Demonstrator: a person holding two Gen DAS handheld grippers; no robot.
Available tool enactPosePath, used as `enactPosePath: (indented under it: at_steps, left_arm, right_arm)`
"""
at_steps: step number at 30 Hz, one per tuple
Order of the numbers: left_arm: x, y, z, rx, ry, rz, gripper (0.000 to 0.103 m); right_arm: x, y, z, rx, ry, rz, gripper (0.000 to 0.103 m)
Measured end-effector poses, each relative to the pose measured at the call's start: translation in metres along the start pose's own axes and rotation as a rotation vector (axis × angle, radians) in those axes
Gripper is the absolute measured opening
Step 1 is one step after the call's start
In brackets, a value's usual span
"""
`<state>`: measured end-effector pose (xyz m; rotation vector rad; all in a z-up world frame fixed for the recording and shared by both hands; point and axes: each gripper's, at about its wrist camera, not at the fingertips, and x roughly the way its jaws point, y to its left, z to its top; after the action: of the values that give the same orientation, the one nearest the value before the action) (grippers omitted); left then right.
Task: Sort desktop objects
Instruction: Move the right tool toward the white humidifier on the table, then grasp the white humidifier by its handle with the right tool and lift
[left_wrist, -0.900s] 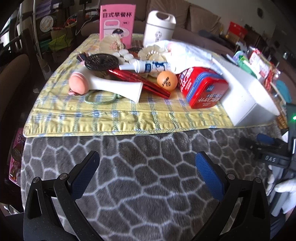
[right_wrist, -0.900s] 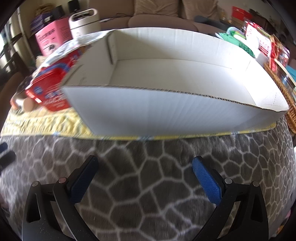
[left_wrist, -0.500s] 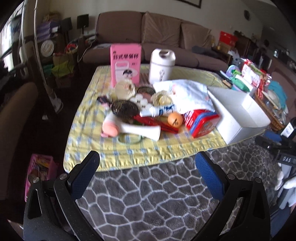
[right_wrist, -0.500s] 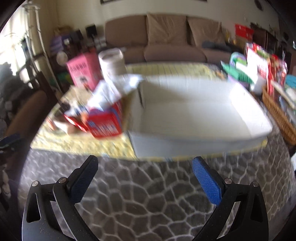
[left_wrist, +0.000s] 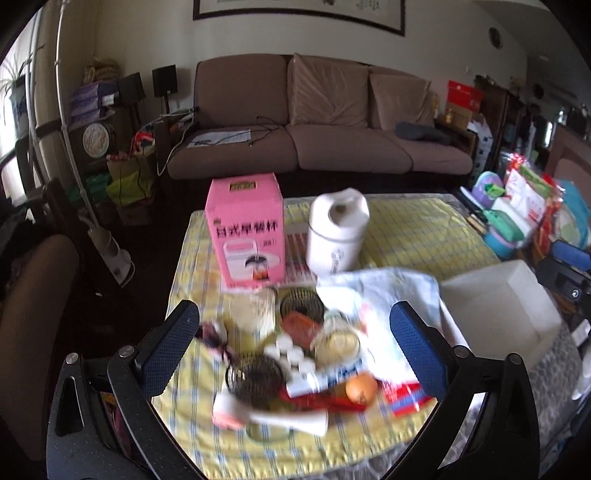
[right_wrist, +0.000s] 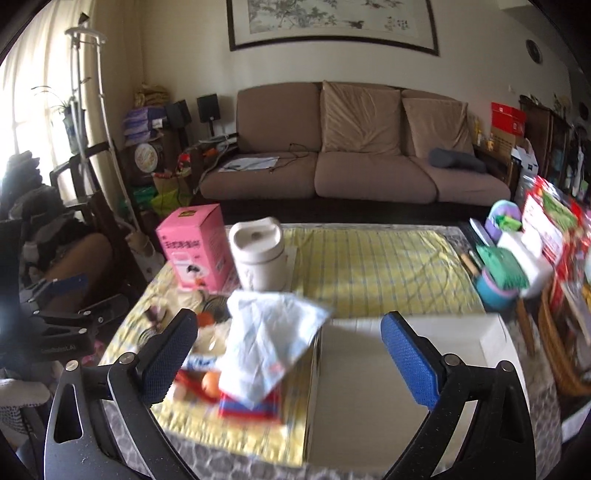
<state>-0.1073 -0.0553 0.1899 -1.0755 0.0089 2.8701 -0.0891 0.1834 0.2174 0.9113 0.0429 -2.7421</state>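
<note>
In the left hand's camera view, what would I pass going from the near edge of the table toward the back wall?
Orange ball → black mesh holder → pink box → brown sofa → framed picture on the wall.

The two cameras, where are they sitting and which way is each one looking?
Left wrist: sits on the left tongs, above the near table edge, facing the clutter pile and sofa; its own open blue fingers show.
Right wrist: sits on the right tongs, facing the white box; its open fingers show.
Both see the pink box, orange ball and sofa.
</note>
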Motion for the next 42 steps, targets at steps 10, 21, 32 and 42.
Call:
enactPosePath:
  at_steps: [10,21,32,42]
  left_arm:
    - [0.083,-0.026,0.050,0.032,0.023,0.003,0.099]
    - [0.129,-0.051,0.060,0.169,-0.036,0.025,0.077]
    - [0.162,-0.070,0.074,0.313,-0.039,0.061,0.077]
    - [0.193,-0.064,0.070,0.292,0.027,0.057,0.077]
  right_arm:
    - [0.102,-0.021,0.048,0.005,0.099,0.015,0.086]
    - [0.189,-0.033,0.063,-0.004,0.168,0.106,0.038]
    - [0.226,-0.016,0.066,-0.100,0.164,0.136,0.045]
    - [0.250,-0.010,0.067,-0.098,0.163,0.205,0.045]
